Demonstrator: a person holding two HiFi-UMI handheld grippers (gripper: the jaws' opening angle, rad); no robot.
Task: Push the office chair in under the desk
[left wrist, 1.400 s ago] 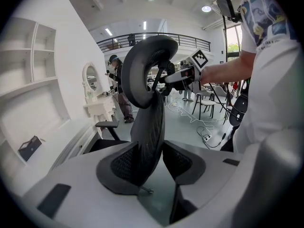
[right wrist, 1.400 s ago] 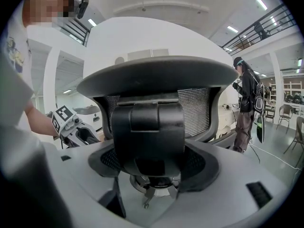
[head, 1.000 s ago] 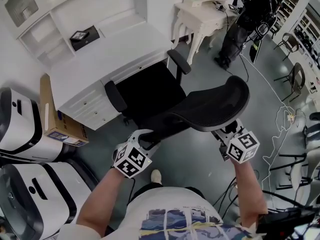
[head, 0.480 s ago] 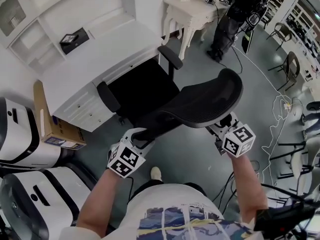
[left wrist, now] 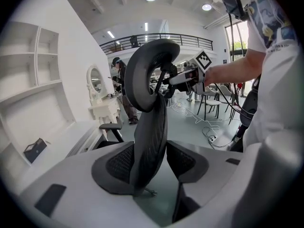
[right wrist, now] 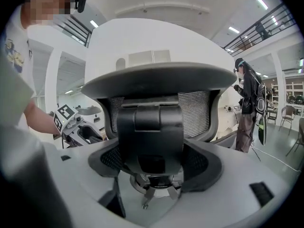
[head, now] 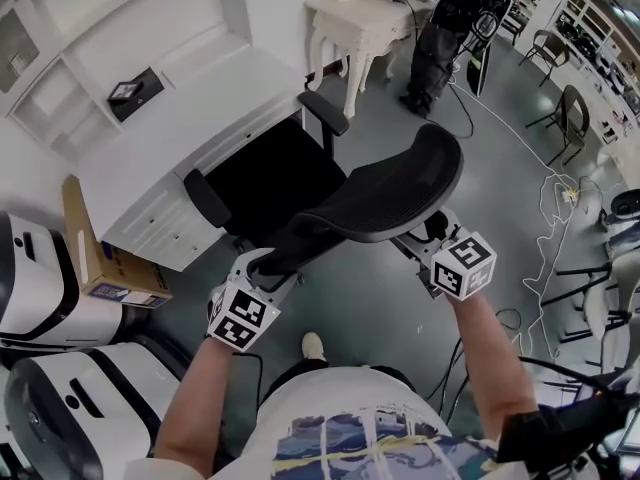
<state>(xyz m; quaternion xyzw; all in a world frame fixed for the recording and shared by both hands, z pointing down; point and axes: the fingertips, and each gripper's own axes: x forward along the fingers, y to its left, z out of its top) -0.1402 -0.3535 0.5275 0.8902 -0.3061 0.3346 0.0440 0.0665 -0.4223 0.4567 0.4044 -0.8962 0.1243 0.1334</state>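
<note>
The black mesh office chair (head: 380,193) faces the white desk (head: 190,118), its seat (head: 275,183) partly under the desktop edge. My left gripper (head: 268,266) is at the left rim of the backrest (left wrist: 149,127). Its jaws are opening: the rim lies against the left pad (left wrist: 118,165), with a gap at the right pad (left wrist: 187,163). My right gripper (head: 420,243) is behind the backrest's right side. In the right gripper view its jaws (right wrist: 151,163) are shut on the black back bracket (right wrist: 151,137).
A cardboard box (head: 95,258) leans beside the desk drawers, with white machines (head: 60,408) at the near left. An ornate white table (head: 370,18) and a standing person (head: 445,28) are beyond the chair. Cables (head: 560,228) and chairs (head: 565,118) are on the right.
The chair and both grippers have moved forward toward the desk. Both grippers stay at the backrest.
</note>
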